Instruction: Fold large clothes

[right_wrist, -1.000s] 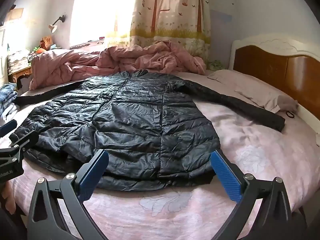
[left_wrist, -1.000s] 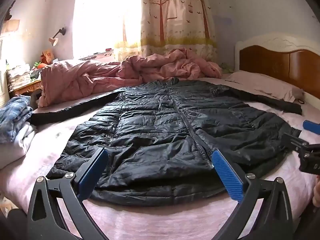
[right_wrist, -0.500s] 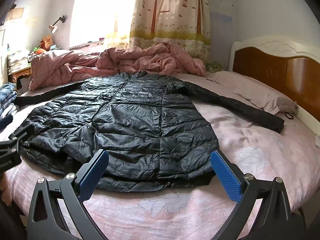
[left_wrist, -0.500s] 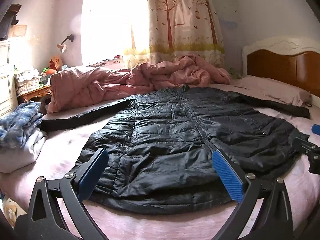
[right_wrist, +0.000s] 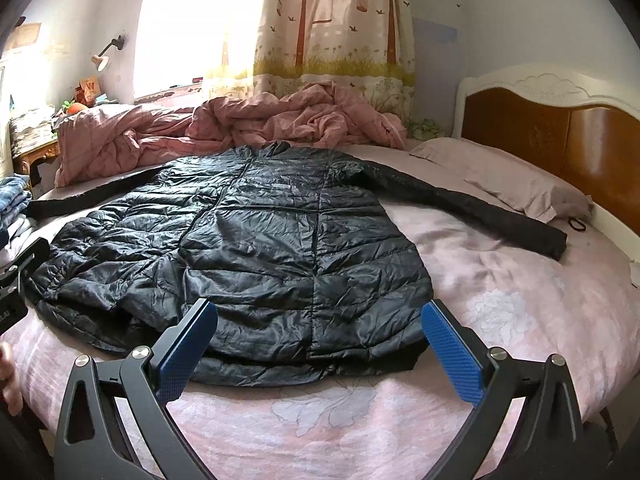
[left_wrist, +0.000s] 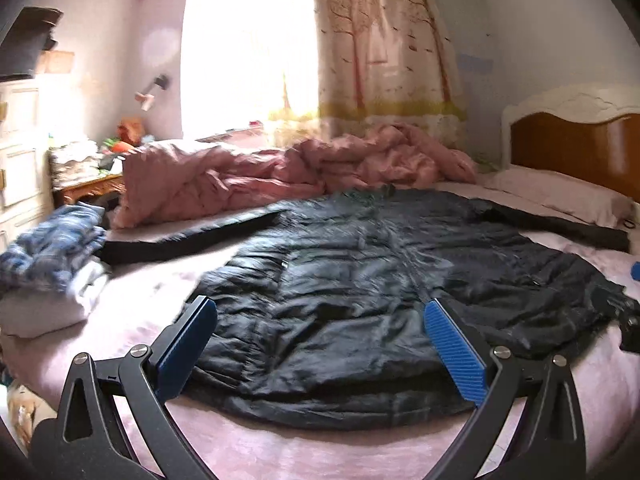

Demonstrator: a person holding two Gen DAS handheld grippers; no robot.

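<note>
Two grippers: the left gripper [left_wrist: 320, 344] and the right gripper [right_wrist: 319, 342] both hang above the near edge of the bed [right_wrist: 500, 300], jaws spread wide, nothing between the blue pads.
Garment: a black quilted jacket [right_wrist: 256, 248] lies flat on the bed, front up, collar toward the window, hem toward the cameras.
Sleeves: the right-side sleeve [right_wrist: 472, 208] stretches out toward the pillow [right_wrist: 512, 180]; the left-side sleeve [left_wrist: 192, 240] runs out toward a stack of folded clothes [left_wrist: 52, 256].
Surroundings: a rumpled pink duvet [right_wrist: 240, 128] is heaped beyond the collar, clear of the jacket.
Step in hand (judgement): no fold is made yet; the likely start is bringing a sleeve or a side panel in over the body.
Doing it well: pinch the fabric through both layers close to an edge, since the slick shell may slip; lift only enough to clear the surface, and lay the fold along a straight line parallel to the zipper [right_wrist: 218, 204].
Risk: trapped air in the padding may make the fold spring back, so press it flat before releasing.
</note>
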